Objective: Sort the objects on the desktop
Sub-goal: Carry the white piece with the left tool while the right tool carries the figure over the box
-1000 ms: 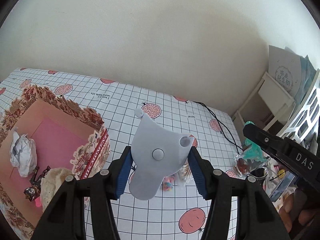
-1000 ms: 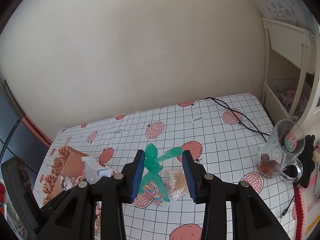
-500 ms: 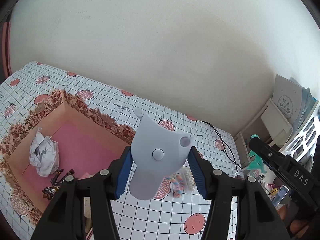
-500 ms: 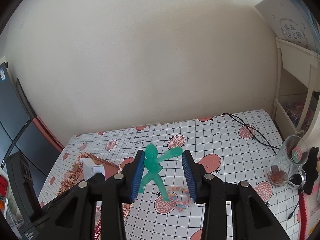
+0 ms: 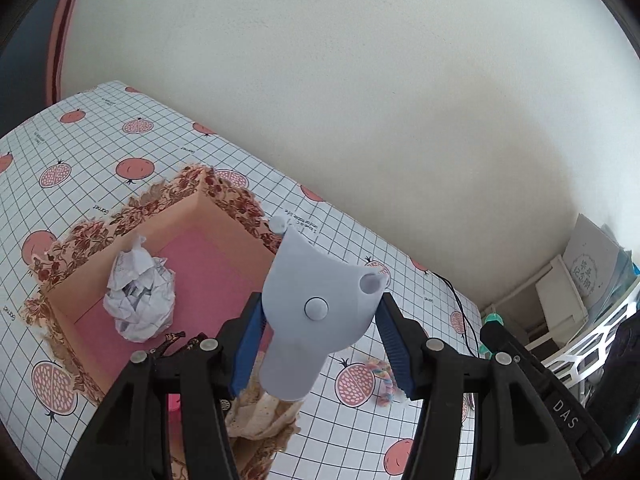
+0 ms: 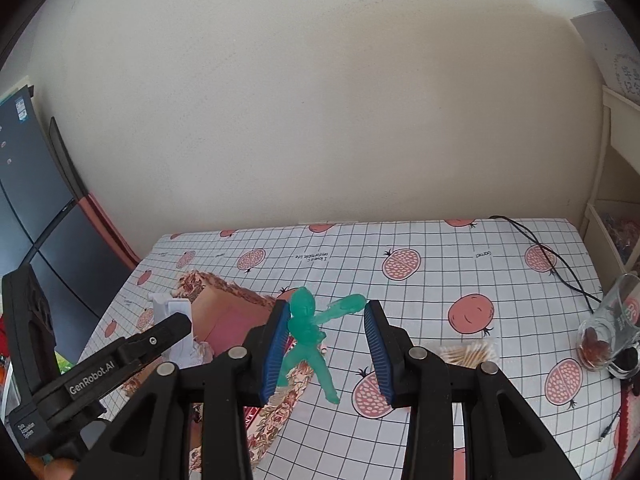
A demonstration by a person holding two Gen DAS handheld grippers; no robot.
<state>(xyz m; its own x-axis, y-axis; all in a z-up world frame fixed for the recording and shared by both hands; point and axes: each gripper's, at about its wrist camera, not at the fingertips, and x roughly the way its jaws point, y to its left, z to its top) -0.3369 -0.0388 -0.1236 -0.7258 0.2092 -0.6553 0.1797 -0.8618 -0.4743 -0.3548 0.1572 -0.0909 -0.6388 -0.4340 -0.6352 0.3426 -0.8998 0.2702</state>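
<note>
Carrying both loads toward the box [image 5: 208, 216] by bench's left edge: left gripper [image 5: 320, 332] clamps a grey part [image 5: 312, 312] above box rim, right gripper [image 6: 326, 344] pinches a green figure [image 6: 308, 332] nr its right rim. Next: get over pink floor, let go w/o hitting the paper wad [image 5: 138, 296].

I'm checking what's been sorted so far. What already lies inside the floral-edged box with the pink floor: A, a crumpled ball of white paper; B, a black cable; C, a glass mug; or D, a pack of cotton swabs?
A: the left wrist view shows the crumpled paper ball resting on the pink floor of the floral box, while mug, swabs and cable lie out on the tablecloth.
</note>
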